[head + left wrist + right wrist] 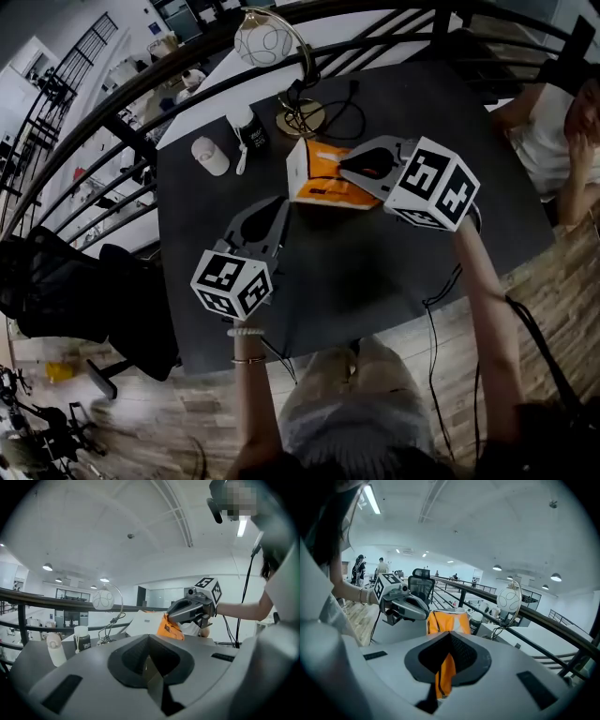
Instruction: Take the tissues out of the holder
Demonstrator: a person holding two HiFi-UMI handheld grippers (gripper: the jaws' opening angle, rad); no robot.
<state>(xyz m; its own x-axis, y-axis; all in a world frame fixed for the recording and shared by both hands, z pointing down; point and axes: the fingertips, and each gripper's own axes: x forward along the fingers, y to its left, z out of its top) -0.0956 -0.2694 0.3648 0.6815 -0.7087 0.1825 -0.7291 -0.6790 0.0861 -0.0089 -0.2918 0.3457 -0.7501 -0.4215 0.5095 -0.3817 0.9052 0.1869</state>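
Note:
An orange tissue holder (330,186) with a white tissue pack (298,169) in it lies at the middle of the dark table (375,272). My right gripper (349,172) is shut on the holder's orange fabric, and a strip of it hangs between the jaws (445,672). The holder (447,622) rises just beyond them. My left gripper (279,204) hovers to the holder's left, a short way off, shut with nothing in it. In the left gripper view, the holder (171,627) and the white pack (143,623) sit ahead, with the right gripper (176,613) on them.
A lamp with a globe shade (262,42) stands at the table's back, next to a black bottle (251,131) and a white bottle (210,155). A railing (112,122) runs behind. A black chair (56,281) is left, a seated person (553,122) right.

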